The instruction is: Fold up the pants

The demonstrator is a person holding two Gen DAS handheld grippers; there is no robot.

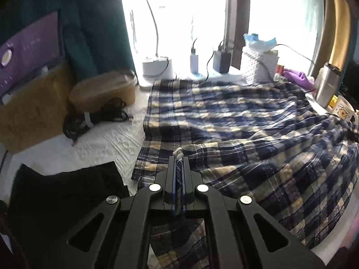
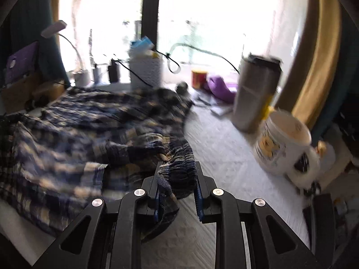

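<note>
The pants point(image 1: 235, 121) are blue, white and tan plaid and lie spread and rumpled over a white quilted surface point(image 1: 105, 143). My left gripper point(image 1: 178, 159) is shut on a fold of the plaid cloth near its near-left part. In the right wrist view the pants point(image 2: 89, 134) fill the left half. My right gripper point(image 2: 177, 165) has its jaws part open around the bunched elastic waistband point(image 2: 179, 161), which fills the gap between them. That view is blurred by motion.
A dark cloth point(image 1: 67, 197) lies at the near left, a tan hat point(image 1: 103, 89) and black cables point(image 1: 94, 118) beyond it. A lamp base point(image 1: 157, 67), chargers and a white basket point(image 1: 258, 67) line the window sill. A steel tumbler point(image 2: 255, 94) and white mug point(image 2: 285, 143) stand right.
</note>
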